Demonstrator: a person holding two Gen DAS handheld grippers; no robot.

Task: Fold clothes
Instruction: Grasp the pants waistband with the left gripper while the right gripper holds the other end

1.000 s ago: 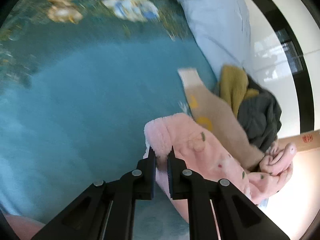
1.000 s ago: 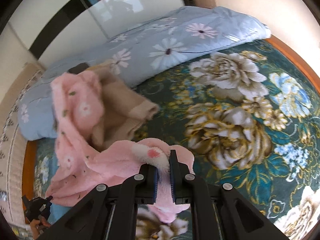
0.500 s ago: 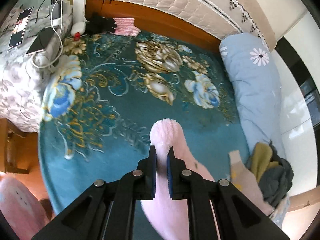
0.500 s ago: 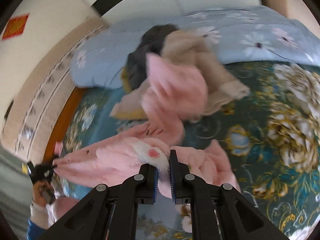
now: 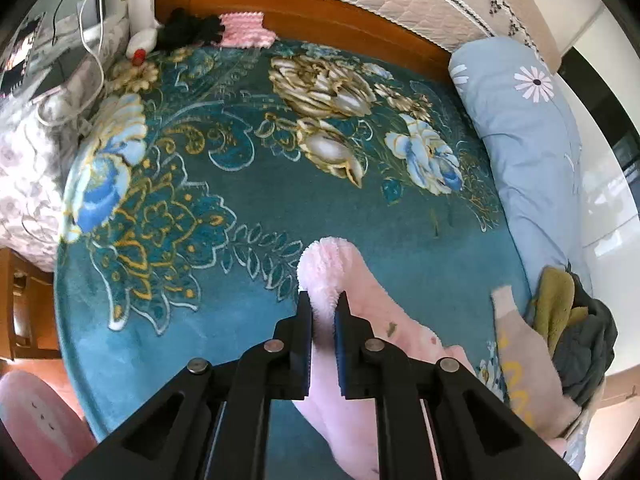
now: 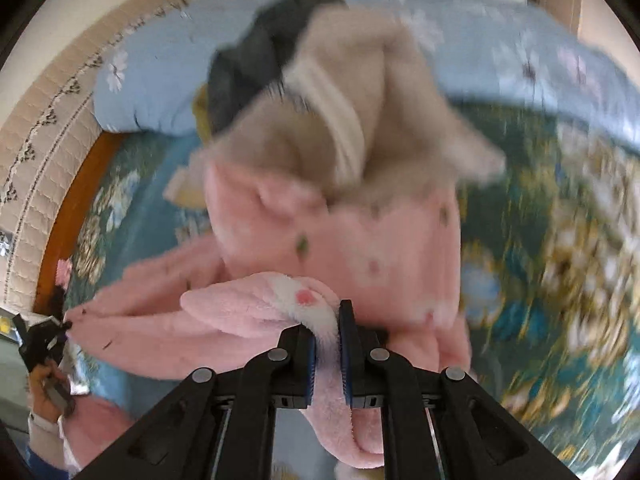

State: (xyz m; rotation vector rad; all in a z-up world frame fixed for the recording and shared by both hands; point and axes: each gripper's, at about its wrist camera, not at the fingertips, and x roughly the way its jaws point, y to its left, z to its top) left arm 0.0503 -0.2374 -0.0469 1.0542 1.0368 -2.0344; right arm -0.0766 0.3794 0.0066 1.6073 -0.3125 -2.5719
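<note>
A fluffy pink garment (image 5: 336, 276) with small printed spots is held up over the teal floral bedspread (image 5: 224, 184). My left gripper (image 5: 324, 312) is shut on one fluffy edge of it. My right gripper (image 6: 326, 320) is shut on another edge, by a white patch with a pink dot, and the pink garment (image 6: 360, 248) stretches from it toward the left gripper (image 6: 40, 340) at the far left. A beige garment (image 6: 360, 120) lies over the pink one's far part.
A pile of beige, mustard and dark grey clothes (image 5: 568, 320) lies by the long light-blue floral pillow (image 5: 528, 132). The wooden headboard (image 5: 320, 16) carries small items, cables and a white bottle (image 5: 140, 42). A pink stool (image 5: 36, 420) stands at the lower left.
Both grippers have lifted and swung with the pink garment, spreading it between them. The left wrist view turned from the clothes pile toward the headboard. The beige garment came up with the pink one.
</note>
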